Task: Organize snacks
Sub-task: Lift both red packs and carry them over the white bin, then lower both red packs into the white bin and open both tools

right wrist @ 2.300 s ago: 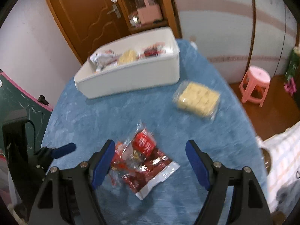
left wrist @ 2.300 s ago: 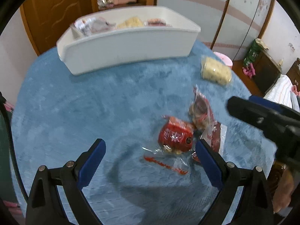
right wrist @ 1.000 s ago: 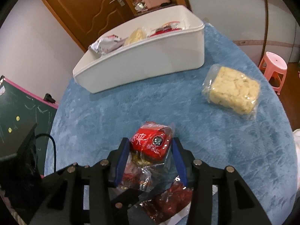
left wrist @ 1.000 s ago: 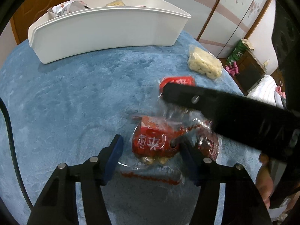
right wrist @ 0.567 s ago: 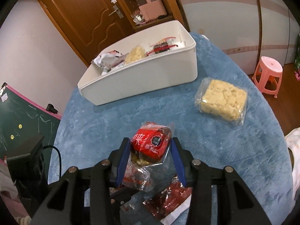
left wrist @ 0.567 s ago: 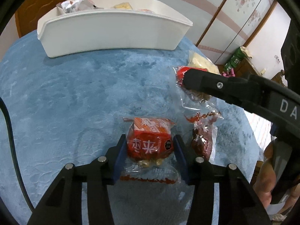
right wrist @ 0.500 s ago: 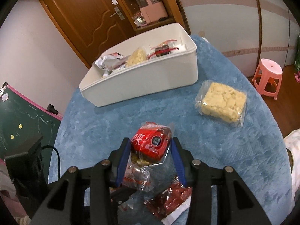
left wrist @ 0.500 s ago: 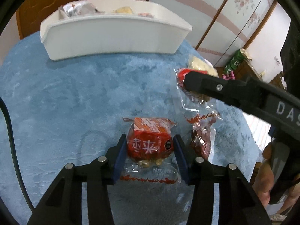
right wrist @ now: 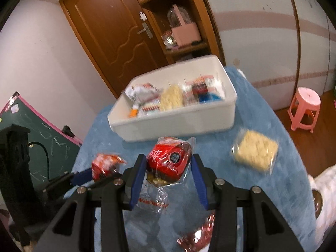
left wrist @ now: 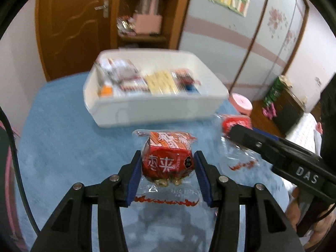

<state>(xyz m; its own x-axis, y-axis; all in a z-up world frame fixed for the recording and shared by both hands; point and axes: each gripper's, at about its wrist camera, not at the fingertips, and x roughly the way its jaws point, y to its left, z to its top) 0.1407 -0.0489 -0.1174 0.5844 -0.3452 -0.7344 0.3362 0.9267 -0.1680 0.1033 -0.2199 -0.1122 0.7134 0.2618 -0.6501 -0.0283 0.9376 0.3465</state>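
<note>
**Both tongs carried a red snack pack above the blue worktop**

Left wrist view: the left tongs [left wrist: 168,169] pinched a red snack pack [left wrist: 167,157] between their blue pads, its clear wrapper hanging below. The pack hung above the blue worktop [left wrist: 63,147], in front of the white bin [left wrist: 155,109], which held several snacks (blurred, so not told apart). To the right, the right tongs [left wrist: 237,129] reached in from the side with a second red pack [left wrist: 235,122] at their tip.

Right wrist view: the right tongs [right wrist: 169,175] were pressed onto their own red pack [right wrist: 170,159], held above the worktop [right wrist: 283,189] just before the white bin [right wrist: 174,121]. At lower left, the left tongs [right wrist: 100,173] gripped the other red pack [right wrist: 106,163]. A pale yellow biscuit pack [right wrist: 255,150] lay on the worktop to the right, apart from the bin. Another red wrapper [right wrist: 197,237] lay on the worktop beneath the tongs. A pink stool [right wrist: 305,109] stood on the floor beyond.
</note>
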